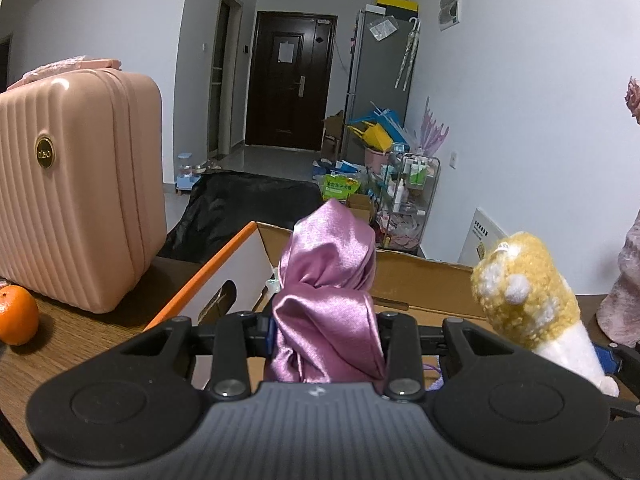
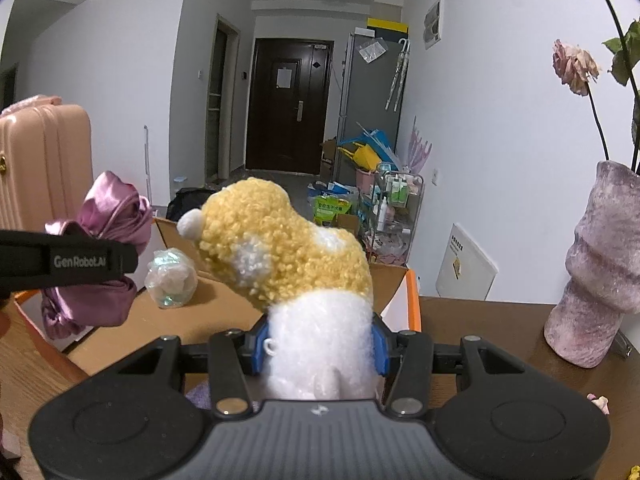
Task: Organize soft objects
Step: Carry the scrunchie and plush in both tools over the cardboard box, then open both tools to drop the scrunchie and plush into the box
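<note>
Wood-grain tabletop (image 2: 500,332) carries an open cardboard box (image 1: 420,280) with orange-edged flaps, and behind it a hallway runs to a dark door (image 1: 290,80). Left gripper (image 1: 326,344) has its jaws clamped on a bunched purple satin cloth (image 1: 328,292), which stands upright over the box's near edge. Right gripper (image 2: 320,350) has its jaws closed on the white lower half of a yellow-and-white plush toy (image 2: 288,252), its curly yellow head leaning left above the box. Inside the box lies a small iridescent wrapped bundle (image 2: 171,278). On the left of the tabletop stand a pink ribbed suitcase (image 1: 76,184) and, just beside it, an orange (image 1: 17,314); on the right a mottled pink vase (image 2: 596,264) holds a dried rose (image 2: 574,65).
</note>
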`<move>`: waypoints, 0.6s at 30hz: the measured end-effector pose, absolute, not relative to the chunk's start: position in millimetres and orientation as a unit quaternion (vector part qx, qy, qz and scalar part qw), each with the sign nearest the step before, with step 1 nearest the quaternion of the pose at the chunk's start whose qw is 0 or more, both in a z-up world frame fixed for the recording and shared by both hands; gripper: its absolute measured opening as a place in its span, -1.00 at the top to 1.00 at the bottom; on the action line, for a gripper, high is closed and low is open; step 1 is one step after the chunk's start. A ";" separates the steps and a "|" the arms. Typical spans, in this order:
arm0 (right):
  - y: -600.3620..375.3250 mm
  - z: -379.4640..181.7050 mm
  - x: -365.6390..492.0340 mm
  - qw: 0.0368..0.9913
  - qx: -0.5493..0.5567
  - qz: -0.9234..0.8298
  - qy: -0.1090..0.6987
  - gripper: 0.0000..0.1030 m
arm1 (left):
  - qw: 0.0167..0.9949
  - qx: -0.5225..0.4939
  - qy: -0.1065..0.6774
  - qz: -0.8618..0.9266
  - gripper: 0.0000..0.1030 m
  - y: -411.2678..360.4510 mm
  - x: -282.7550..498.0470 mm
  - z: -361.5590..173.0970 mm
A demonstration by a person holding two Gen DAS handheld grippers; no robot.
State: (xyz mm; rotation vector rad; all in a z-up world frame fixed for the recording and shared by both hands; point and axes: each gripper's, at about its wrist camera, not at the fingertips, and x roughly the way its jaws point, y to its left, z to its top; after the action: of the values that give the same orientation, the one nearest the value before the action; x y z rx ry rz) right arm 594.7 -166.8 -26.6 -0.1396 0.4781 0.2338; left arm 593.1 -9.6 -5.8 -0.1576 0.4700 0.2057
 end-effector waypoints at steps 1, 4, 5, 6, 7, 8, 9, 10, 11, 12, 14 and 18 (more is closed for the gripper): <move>-165.4 -28.3 596.0 0.962 -0.071 0.114 0.239 0.09 | 0.964 -0.077 0.232 0.102 0.31 -9.6 593.6 -7.4; -161.6 -34.6 600.2 0.960 -0.076 0.109 0.248 0.09 | 0.964 -0.070 0.235 0.107 0.31 -11.6 596.2 -10.9; -161.3 -37.1 601.7 0.959 -0.077 0.107 0.250 0.09 | 0.964 -0.066 0.236 0.106 0.31 -12.0 597.3 -11.7; -160.9 -39.6 603.4 0.958 -0.079 0.105 0.253 0.09 | 0.963 -0.061 0.239 0.107 0.31 -12.5 598.6 -12.6; -160.7 -41.4 603.8 0.958 -0.082 0.103 0.256 0.09 | 0.962 -0.055 0.242 0.110 0.31 -13.7 599.8 -14.0; -159.6 -43.6 604.6 0.957 -0.085 0.101 0.258 0.09 | 0.962 -0.052 0.244 0.112 0.31 -15.2 601.6 -15.5; -158.7 -45.6 605.4 0.957 -0.088 0.098 0.260 0.09 | 0.961 -0.050 0.247 0.111 0.31 -16.0 603.2 -16.5; -158.0 -47.1 606.0 0.956 -0.089 0.098 0.262 0.09 | 0.960 -0.049 0.250 0.112 0.31 -16.0 604.5 -17.3; -157.3 -48.3 606.8 0.955 -0.089 0.097 0.264 0.09 | 0.960 -0.048 0.252 0.113 0.31 -16.5 605.4 -17.9; -156.0 -50.0 607.5 0.955 -0.089 0.097 0.266 0.09 | 0.960 -0.048 0.253 0.114 0.31 -15.8 606.0 -17.9; -154.5 -51.7 607.6 0.954 -0.092 0.097 0.268 0.05 | 0.958 -0.051 0.257 0.114 0.25 -13.7 606.5 -19.2; -154.6 -52.0 609.5 0.953 -0.091 0.099 0.270 -0.13 | 0.958 -0.055 0.257 0.118 -0.14 -10.0 609.2 -17.9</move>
State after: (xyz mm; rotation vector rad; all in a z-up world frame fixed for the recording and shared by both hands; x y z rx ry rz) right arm 609.5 -154.6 -52.0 -0.1854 0.5485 0.2012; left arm 609.2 -10.0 -17.9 -0.1116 0.5204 0.2388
